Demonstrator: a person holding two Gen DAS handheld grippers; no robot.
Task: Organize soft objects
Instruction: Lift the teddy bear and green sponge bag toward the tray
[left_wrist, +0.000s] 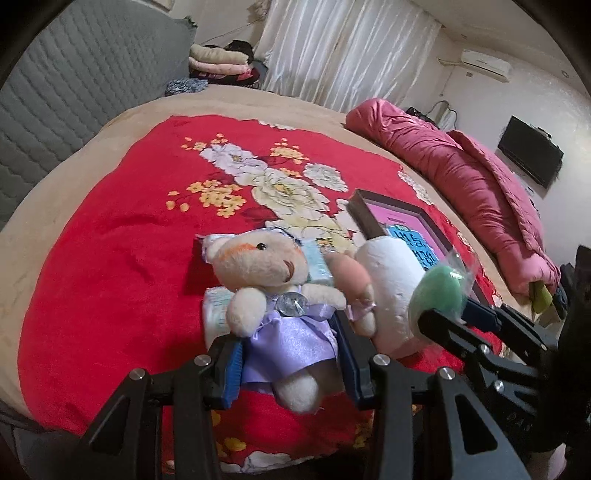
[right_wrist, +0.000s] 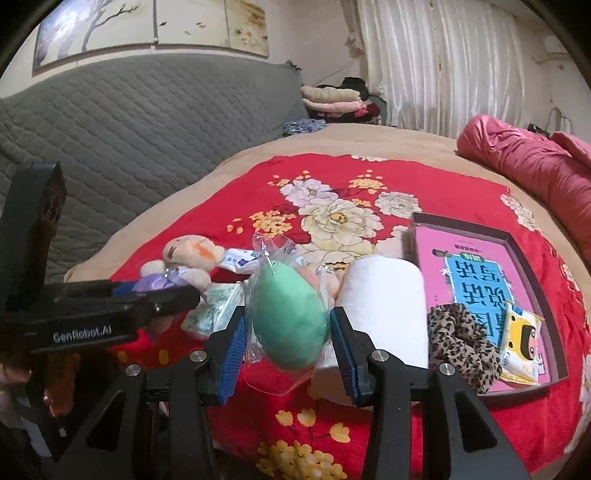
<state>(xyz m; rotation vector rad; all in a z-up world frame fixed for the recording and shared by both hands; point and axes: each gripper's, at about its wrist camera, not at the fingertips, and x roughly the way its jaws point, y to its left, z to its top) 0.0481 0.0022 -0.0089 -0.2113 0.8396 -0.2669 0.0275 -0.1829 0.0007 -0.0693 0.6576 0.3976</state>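
Note:
A cream teddy bear (left_wrist: 258, 266) in a purple satin dress hangs above the red flowered blanket (left_wrist: 110, 258), and my left gripper (left_wrist: 290, 339) is shut on its dress and body. In the right wrist view the bear (right_wrist: 192, 254) and the left gripper (right_wrist: 162, 286) show at the left. My right gripper (right_wrist: 288, 325) is shut on a green egg-shaped sponge (right_wrist: 288, 314) in clear wrap, held above the blanket. In the left wrist view the sponge (left_wrist: 439, 291) and the right gripper (left_wrist: 448, 308) sit at the right.
A white rolled towel (right_wrist: 384, 295) lies beside a dark-rimmed box (right_wrist: 517, 236) that holds a pink book, a leopard scrunchie (right_wrist: 461, 339) and a yellow tissue pack (right_wrist: 521, 339). Tissue packs (right_wrist: 210, 310) and a small peach doll (left_wrist: 351, 277) lie under the bear. A pink quilt (left_wrist: 461, 166) is at the right.

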